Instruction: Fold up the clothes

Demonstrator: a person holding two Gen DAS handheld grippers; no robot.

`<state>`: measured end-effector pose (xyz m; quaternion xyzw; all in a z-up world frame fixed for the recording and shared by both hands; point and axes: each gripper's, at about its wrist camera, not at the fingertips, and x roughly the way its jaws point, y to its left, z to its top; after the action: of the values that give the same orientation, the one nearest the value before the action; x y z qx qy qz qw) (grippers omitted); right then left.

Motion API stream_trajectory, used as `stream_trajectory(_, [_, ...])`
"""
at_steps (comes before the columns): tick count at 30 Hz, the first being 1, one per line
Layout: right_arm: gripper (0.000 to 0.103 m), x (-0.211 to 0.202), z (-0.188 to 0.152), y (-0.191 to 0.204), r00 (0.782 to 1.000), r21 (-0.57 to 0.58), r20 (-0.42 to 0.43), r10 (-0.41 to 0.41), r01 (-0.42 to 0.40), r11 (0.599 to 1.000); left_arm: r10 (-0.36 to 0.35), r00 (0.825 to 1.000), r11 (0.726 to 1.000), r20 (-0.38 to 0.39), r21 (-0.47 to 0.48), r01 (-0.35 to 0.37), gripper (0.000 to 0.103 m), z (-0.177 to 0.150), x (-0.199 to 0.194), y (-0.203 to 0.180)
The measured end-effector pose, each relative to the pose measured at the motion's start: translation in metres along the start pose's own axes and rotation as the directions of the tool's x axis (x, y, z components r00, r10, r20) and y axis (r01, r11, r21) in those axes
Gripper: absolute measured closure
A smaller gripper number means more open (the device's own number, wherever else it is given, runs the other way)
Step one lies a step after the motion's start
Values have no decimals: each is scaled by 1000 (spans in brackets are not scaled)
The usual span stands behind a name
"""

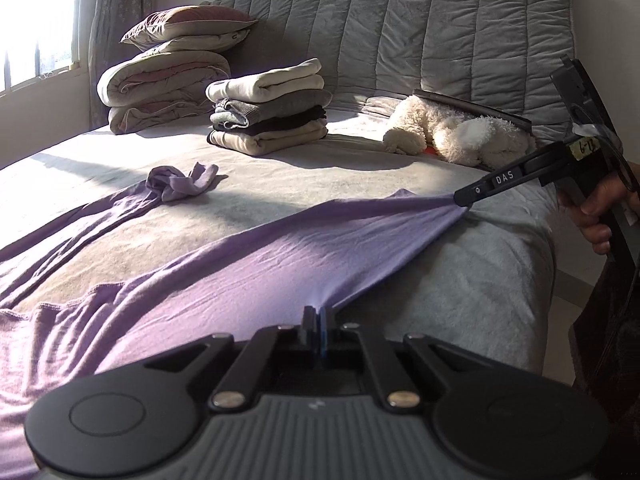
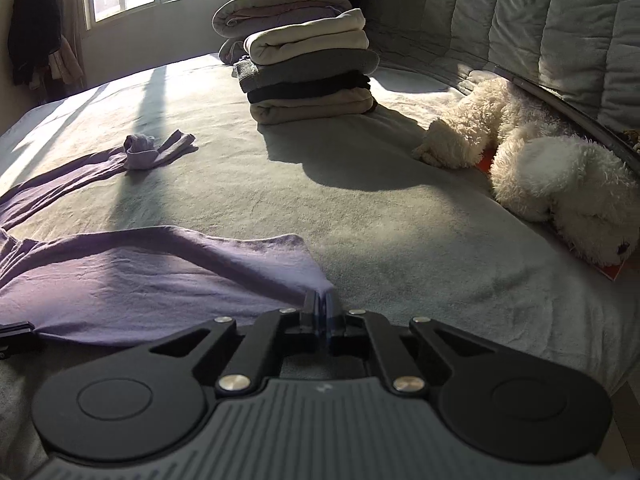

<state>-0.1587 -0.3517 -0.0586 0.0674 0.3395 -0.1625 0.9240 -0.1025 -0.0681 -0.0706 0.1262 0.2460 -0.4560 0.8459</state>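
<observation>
A lilac long-sleeved garment [image 1: 224, 272] lies spread across the grey bed [image 1: 480, 280], one sleeve ending in a crumpled cuff [image 1: 182, 184]. My left gripper [image 1: 317, 312] is shut on the garment's near edge, the cloth puckering into its jaws. My right gripper [image 1: 460, 202], held by a hand [image 1: 596, 216], pinches another corner of the same edge, and the fabric is stretched taut between the two. In the right wrist view the right gripper [image 2: 320, 300] is shut on the lilac garment [image 2: 160, 280] at its corner; the left gripper's tip [image 2: 16, 332] shows at the left edge.
A stack of folded clothes [image 1: 268, 108] stands mid-bed, with folded quilts and pillows [image 1: 160, 76] behind it near the window. A white plush toy [image 1: 456, 132] lies against the quilted headboard [image 1: 400, 20]. The bed's edge drops off at the right [image 1: 552, 264].
</observation>
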Motion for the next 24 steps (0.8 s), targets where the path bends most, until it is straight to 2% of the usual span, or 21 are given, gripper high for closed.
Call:
stream_trajectory(4, [100,-9,-9,-6,999,2,-35,-15,15,1000,-60,998,998,-11,30,60,102,-2,-10,-9])
stream_trajectory(7, [99,-9,-21,-11,997,14,-76,-5,6,1000,-55,997,995,-49,75,59,102,-12,-4,-16])
stream_trajectory(9, [97,-10,-25,-13,998,23,-57,10,-9,1000,-45,997,994,-62,93,50,101,-18,1,-19])
stream_trajectory(11, [88,-11,-23,-17,998,57,-38,43,-41,998,-42,998,994,-52,99,47,101,-20,0,-19])
stream_trajectory(14, [84,-8,-14,-22,995,99,-18,96,-93,991,-48,998,994,-46,95,52,101,-21,-2,-18])
stream_trajectory(16, [58,-1,-7,-23,994,100,-4,108,-107,989,-47,998,993,-45,105,52,100,-22,-2,-19])
stream_trajectory(20, [56,17,4,-23,993,102,4,122,-122,987,-50,998,994,-48,99,55,100,-22,-1,-18])
stream_trajectory(24, [56,34,8,-17,992,49,25,126,-127,991,-54,997,993,-50,98,59,100,-22,-1,-17])
